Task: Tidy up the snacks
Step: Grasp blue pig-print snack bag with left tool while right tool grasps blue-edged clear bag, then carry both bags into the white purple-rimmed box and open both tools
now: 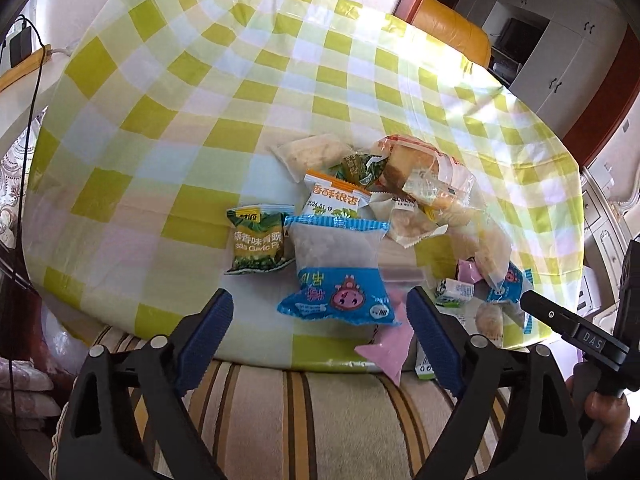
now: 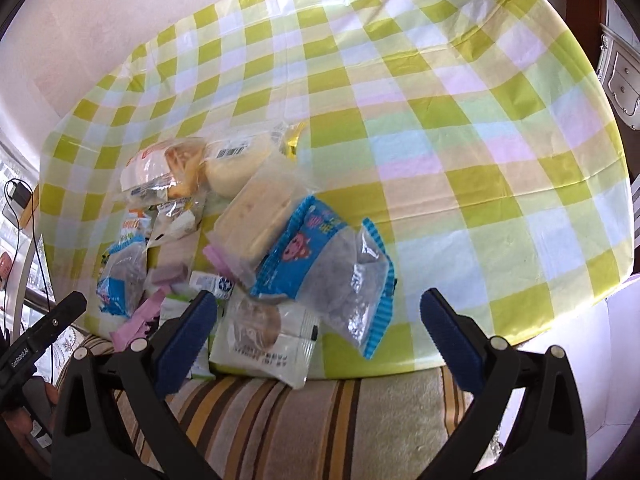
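Left gripper (image 1: 320, 312): angled steeply down toward the near table edge, blue pads spread wide, nothing pressed between them.
Left gripper's reach: lower end of a blue-and-clear pig-print packet (image 1: 338, 276) lying in the gap between the pads, no contact visible.
Right gripper (image 2: 316, 312): likewise pitched downward, pads well apart, gripping nothing.
Right gripper's reach: a white wrapped round cake (image 2: 264, 336) at the table's near edge just beside the left-side pad; a second blue pig-print packet (image 2: 332, 276) resting between the pads' lines, partly on the cake.
Hand (image 1: 608, 416): part seen at lower right of the left view, wrapped round the other gripper's black handle.
Below the grippers: striped cushion (image 1: 320, 420) under the table edge.
Near table edge: pink wrapper (image 1: 388, 350) hanging over the rim; small white-and-green sweets (image 1: 454, 292) close by.
Middle of the pile: green garlic-pea packet (image 1: 258, 240) just left of the pig-print packet; orange-and-white packet (image 1: 334, 196) behind it.
Far side of the pile: clear-wrapped bread (image 1: 404, 160) and pale pastry packs, overlapping.
Table (image 1: 200, 60): green-and-white checked cloth, bare beyond the snacks.
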The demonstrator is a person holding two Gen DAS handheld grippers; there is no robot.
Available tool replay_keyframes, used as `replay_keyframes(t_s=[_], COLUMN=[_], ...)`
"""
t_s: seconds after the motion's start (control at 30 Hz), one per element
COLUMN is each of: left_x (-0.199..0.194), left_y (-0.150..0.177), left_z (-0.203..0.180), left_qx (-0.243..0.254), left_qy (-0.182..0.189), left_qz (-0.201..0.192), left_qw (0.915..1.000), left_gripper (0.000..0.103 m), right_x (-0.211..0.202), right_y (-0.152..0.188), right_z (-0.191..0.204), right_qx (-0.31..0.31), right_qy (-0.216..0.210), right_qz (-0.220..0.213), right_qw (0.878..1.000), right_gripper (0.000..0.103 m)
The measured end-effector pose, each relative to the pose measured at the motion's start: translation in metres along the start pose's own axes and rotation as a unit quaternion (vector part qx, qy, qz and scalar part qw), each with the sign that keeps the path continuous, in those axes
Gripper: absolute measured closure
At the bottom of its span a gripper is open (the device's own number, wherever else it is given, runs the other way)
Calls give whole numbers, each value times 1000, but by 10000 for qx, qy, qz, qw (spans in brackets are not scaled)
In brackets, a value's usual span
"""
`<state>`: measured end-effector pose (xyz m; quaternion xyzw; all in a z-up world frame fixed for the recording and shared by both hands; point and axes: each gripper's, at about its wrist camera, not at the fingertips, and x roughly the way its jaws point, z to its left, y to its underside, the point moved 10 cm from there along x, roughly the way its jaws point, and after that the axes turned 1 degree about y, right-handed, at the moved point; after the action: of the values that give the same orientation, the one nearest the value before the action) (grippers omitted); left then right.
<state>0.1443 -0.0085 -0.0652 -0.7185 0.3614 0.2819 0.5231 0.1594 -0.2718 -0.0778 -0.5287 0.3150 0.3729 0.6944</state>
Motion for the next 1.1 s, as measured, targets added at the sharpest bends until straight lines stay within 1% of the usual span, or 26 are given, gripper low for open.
replay_keyframes(t_s=[0.07, 0.23, 0.3, 0.43, 0.5, 0.53, 0.6, 0.63, 0.67, 0.7, 0.8, 1.1], left_x=[9, 29, 34, 43, 42, 42, 41, 41, 39, 38, 30, 7], left_y=[-4, -6, -6, -2, -2, -2, -1, -1, -1, -2, -3, -4], left_z=[-3, -6, -5, -8, -9, -9, -10, -10, -10, -10, -11, -13], left_qx=[-1, -41, -50, -22, -15, -7, -8, -11, -17, -21, -14, -42], left_qy=[9, -37, -57, 7, 20, 7, 5, 6, 14, 17, 4, -23], left_qz=[49, 263, 326, 448, 428, 414, 402, 391, 379, 356, 232, -96], left_qw=[10000, 9996, 9994, 9990, 9991, 9991, 9992, 9992, 9993, 9994, 9997, 9999], left_gripper=[19, 26, 35, 46, 51, 52, 55, 55, 56, 57, 58, 58], right_x=[6, 18, 22, 30, 30, 31, 36, 37, 37, 36, 31, 2], right_y=[-6, -11, -12, -12, -9, -6, -3, -3, -3, -3, -3, -8], right_z=[-2, -4, -3, -4, -4, -5, -5, -5, -6, -5, -4, -11], right_qx=[52, 113, 139, 259, 286, 304, 393, 425, 438, 444, 443, 681], right_qy=[12, 31, -15, -162, -173, -184, -325, -371, -380, -401, -429, -716], right_qz=[-9, 34, 62, 168, 185, 232, 347, 341, 334, 312, 195, -247], right_qw=[10000, 9999, 9999, 9994, 9993, 9991, 9981, 9978, 9978, 9977, 9979, 9948], right_gripper=[1, 2, 8, 19, 26, 36, 37, 38, 42, 43, 51, 52])
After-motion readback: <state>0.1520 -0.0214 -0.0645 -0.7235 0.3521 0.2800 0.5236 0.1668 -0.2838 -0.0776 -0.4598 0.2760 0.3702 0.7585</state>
